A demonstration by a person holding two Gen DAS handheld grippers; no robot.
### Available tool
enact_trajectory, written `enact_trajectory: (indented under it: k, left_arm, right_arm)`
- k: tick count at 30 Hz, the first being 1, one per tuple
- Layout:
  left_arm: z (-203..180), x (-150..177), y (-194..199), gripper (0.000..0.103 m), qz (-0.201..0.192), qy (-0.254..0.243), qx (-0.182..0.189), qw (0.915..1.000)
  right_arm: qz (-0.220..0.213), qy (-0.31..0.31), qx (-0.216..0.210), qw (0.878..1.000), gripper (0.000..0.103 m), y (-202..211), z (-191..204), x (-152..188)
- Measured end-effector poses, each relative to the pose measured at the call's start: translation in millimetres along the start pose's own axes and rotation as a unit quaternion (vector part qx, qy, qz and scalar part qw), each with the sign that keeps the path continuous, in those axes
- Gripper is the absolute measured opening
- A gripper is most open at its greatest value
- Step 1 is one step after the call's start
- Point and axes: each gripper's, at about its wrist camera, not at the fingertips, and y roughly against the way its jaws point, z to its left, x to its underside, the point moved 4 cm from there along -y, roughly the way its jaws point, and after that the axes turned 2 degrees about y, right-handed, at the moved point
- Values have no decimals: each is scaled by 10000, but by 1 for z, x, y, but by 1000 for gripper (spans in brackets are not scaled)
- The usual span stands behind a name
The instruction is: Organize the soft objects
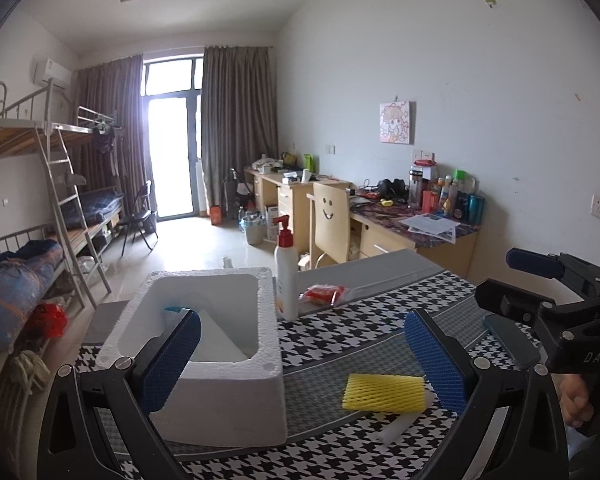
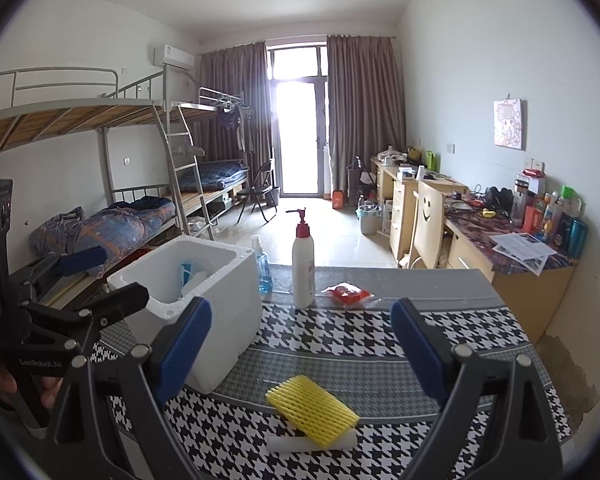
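both grippers up over the near edge of the table [image 2: 440,344], jaws spread wide on each, nothing between the pads

left gripper [image 1: 302,360]: its left pad sits in front of the foam box [image 1: 236,396], its right pad just beside the yellow net [image 1: 384,393]. right gripper [image 2: 300,348]: the net [image 2: 312,410] lies below and between its fingers, not touching either

yellow net is flat on the houndstooth cloth near the near edge, partly lying over a white foam strip [image 2: 288,444] that pokes out from under it toward the near edge. both are just right of the box, apart from it

box is an open white styrofoam tub at the left edge of the table; inside it there's a white foam piece [image 1: 216,340] leaning against the wall and something blue-and-white [image 2: 188,274], can't tell what

toward the far edge: white pump bottle [image 2: 303,268] with a red collar standing upright just right of the box's far corner, red packet [image 2: 346,294] flat just right of that. small blue-liquid bottle [image 2: 262,268] stands behind the box, seen only from the right wrist view

right gripper's body shows at the right edge of the left view [image 1: 548,304], left gripper's at the left edge of the right view [image 2: 72,312]
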Motion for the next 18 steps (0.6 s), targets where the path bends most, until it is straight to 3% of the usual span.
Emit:
enact_trajectory:
  k: [18]
  left_arm:
    - [-22, 19, -2, 102, 25, -46, 452, 9990]
  right_arm:
    - [122, -58, 185, 9997, 94, 7, -18, 24]
